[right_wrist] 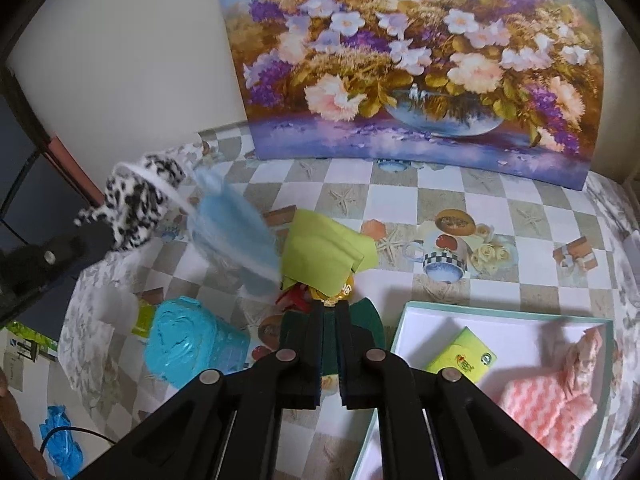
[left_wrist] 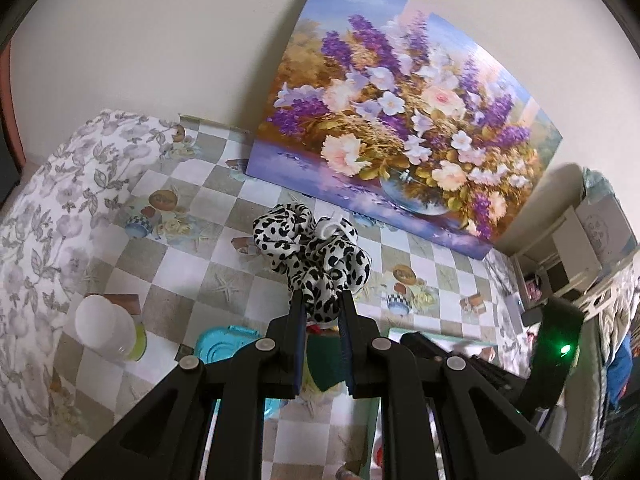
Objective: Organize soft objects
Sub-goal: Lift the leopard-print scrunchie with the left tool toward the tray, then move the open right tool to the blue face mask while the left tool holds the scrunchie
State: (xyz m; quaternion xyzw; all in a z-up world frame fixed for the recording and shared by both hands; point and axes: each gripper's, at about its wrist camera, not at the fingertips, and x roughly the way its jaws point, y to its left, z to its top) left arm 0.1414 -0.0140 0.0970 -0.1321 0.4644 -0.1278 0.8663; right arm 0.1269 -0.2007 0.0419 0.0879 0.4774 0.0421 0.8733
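Note:
My left gripper (left_wrist: pixel 322 300) is shut on a black-and-white spotted scrunchie (left_wrist: pixel 312 248), held up above the checkered tablecloth (left_wrist: pixel 208 240). The right wrist view shows that scrunchie (right_wrist: pixel 136 204) at the left, with a blurred light-blue soft piece (right_wrist: pixel 232 232) trailing from it by a white loop. My right gripper (right_wrist: pixel 330 308) has its jaws nearly together, tips at the yellow edge of a bundle under a folded lime-green cloth (right_wrist: pixel 324 252). I cannot tell whether they pinch it. A dark green piece (right_wrist: pixel 370 324) lies under the fingers.
A white box with a teal rim (right_wrist: pixel 404 320) at the right holds a small lime-green carton (right_wrist: pixel 460 356) and a pink striped cloth (right_wrist: pixel 548 400). A teal plastic container (right_wrist: pixel 188 340) and a white jar (left_wrist: pixel 104 332) stand at the left. A flower painting (right_wrist: pixel 400 60) leans on the wall.

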